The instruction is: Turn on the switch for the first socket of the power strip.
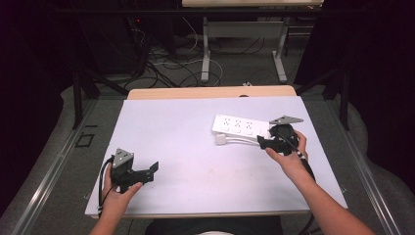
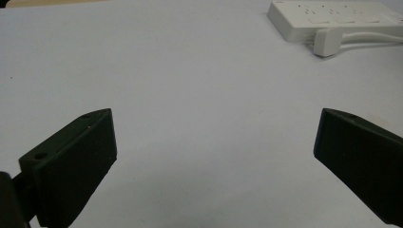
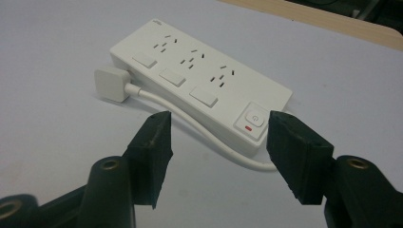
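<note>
The power strip lies on the surface, just ahead of the right tool. Its plug rests beside its near edge. The left tool sits well apart from both.

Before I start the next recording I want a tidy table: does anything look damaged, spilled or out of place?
Nothing stands out. The white power strip lies flat on the table, its cable running along its side to the plug lying unplugged beside it. Both the left gripper and right gripper are open.
</note>
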Demonstrator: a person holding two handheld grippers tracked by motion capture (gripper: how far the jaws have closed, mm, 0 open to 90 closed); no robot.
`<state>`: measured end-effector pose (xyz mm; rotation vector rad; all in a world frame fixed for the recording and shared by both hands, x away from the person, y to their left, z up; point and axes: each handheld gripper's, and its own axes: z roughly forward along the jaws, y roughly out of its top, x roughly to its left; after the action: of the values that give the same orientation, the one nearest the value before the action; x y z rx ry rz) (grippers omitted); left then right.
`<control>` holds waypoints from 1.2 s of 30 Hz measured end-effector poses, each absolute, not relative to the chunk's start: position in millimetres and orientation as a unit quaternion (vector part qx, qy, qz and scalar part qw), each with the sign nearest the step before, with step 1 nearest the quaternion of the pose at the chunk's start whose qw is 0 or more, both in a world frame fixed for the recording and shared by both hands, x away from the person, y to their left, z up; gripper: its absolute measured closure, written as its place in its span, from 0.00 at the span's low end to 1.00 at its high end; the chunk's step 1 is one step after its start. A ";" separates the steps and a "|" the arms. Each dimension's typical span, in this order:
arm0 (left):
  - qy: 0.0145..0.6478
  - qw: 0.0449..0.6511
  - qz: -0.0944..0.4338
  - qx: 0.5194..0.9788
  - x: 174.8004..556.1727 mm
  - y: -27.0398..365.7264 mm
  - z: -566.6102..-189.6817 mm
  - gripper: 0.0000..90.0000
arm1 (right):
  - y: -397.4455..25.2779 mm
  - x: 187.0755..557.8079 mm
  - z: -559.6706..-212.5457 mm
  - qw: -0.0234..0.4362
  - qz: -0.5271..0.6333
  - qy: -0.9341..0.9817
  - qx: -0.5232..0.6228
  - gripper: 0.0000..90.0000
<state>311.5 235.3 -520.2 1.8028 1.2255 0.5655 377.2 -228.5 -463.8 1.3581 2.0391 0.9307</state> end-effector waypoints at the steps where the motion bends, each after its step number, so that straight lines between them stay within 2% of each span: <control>1: 0.492 0.431 0.226 0.722 311.5 235.5 -520.1 0.00 | -227.3 379.6 -462.6 0.258 0.341 0.754 0.499 0.46; 17: 0.491 0.433 0.230 0.720 312.9 236.5 -519.6 0.00 | -202.3 410.3 -451.3 0.246 0.314 0.786 0.473 0.47; 36: 0.493 0.434 0.232 0.718 312.8 238.3 -519.4 0.01 | -179.1 452.0 -465.8 0.209 0.279 0.796 0.495 0.47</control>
<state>312.8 238.3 -519.4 1.7878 1.2273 0.5791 452.0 -179.1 -465.8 1.3762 2.2136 0.7770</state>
